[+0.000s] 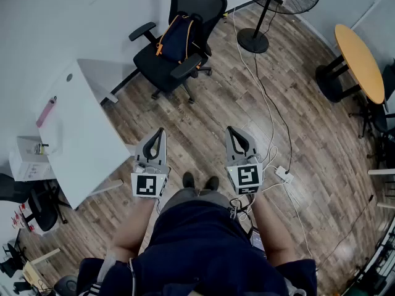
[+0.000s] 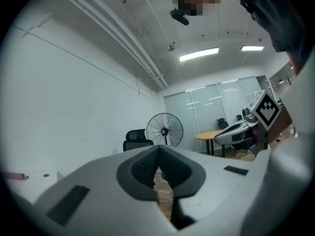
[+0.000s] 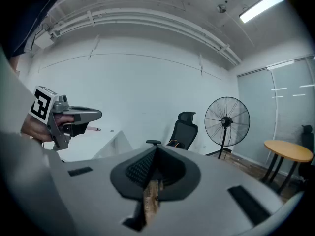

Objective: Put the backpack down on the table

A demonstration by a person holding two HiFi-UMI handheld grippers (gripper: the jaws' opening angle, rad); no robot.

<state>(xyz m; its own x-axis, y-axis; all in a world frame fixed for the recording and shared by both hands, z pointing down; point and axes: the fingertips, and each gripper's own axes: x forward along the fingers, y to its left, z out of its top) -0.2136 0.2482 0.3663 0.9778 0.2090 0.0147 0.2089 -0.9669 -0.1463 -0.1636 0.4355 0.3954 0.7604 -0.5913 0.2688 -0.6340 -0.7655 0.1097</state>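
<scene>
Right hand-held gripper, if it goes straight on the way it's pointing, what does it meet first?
Likely the black office chair with the backpack on its seat; nothing nearer shows. Pointing slightly down, it might reach the wood floor first.

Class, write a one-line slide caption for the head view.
Left gripper and right gripper, both shut and empty, point toward the backpack on the office chair; white table at left.

backpack on chair, table left
</scene>
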